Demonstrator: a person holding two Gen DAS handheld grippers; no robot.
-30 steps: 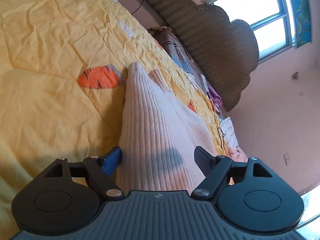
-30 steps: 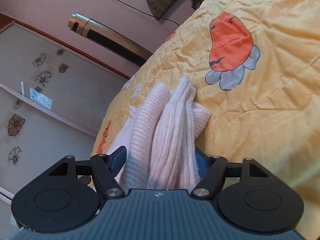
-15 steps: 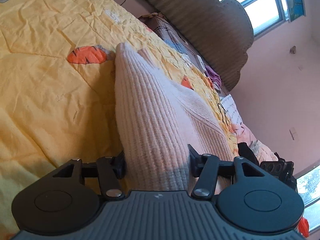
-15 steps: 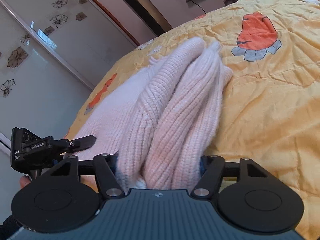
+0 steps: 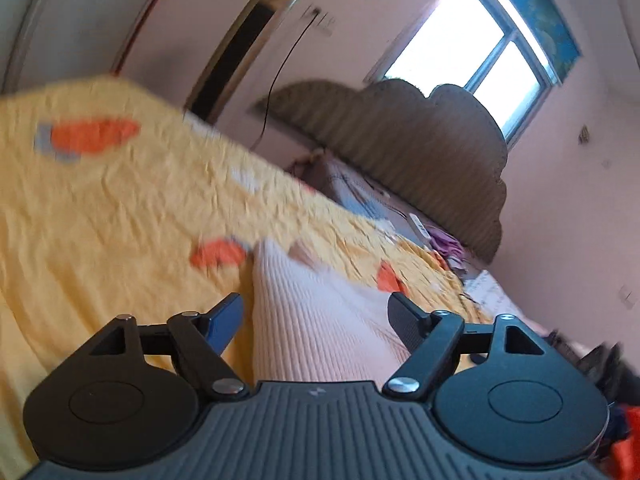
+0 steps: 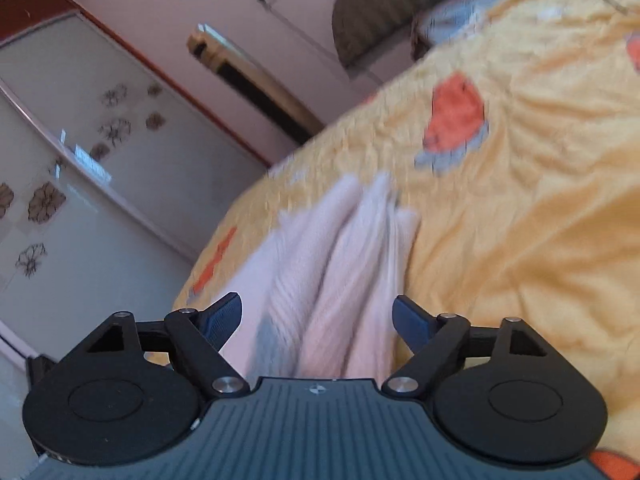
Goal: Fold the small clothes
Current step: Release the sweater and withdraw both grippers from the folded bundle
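A pale pink ribbed knit garment point(image 5: 312, 320) lies on the yellow bedspread point(image 5: 120, 220). In the left wrist view it runs from between my fingers away toward the middle of the bed. My left gripper point(image 5: 316, 316) is open, its jaws wide on either side of the knit. In the right wrist view the same garment point(image 6: 340, 264) lies bunched in long folds. My right gripper point(image 6: 318, 316) is also open, jaws apart around the folds. Both views are motion-blurred.
The bedspread has orange carrot prints point(image 6: 456, 116). A padded headboard point(image 5: 420, 140) and pillows stand at the far end. A window point(image 5: 480, 52) is behind it. A wardrobe with flower-print doors point(image 6: 80, 168) and a tall standing unit point(image 6: 256, 88) stand beside the bed.
Both grippers were shut on the raised knit half a second ago; both have opened and the garment has dropped back onto the bed. Both cameras have tilted upward.
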